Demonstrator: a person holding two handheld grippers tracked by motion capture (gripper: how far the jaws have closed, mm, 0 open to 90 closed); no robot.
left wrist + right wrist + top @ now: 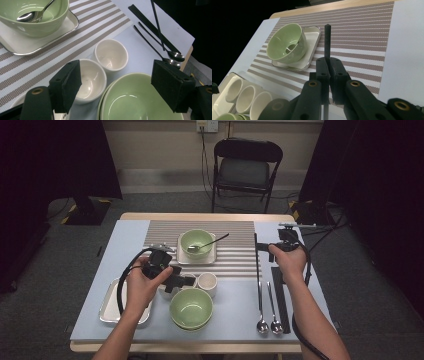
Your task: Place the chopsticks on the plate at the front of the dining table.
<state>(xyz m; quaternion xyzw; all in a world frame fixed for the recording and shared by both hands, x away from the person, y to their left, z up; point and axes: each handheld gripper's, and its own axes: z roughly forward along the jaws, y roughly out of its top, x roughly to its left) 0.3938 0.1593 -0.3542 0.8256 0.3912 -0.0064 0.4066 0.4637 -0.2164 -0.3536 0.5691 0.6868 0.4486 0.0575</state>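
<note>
A thin black chopstick (327,41) is clamped between the clenched fingers of the right gripper (329,65), its tip raised over the striped mat (362,37) near the desk's right edge. The left gripper (117,87) is held with its fingers (67,85) released and spread wide, nothing between them, above a small white cup (90,80) and a stack of green bowls (132,100) at the desk's near edge. A second white cup (111,54) is seen just beside the first. Farther back on the mat, a green bowl (196,243) with a spoon (207,243) in it is set on a small tray (182,256). Two spoons (268,320) and a black chopstick sleeve (280,297) are laid by the near right corner
</note>
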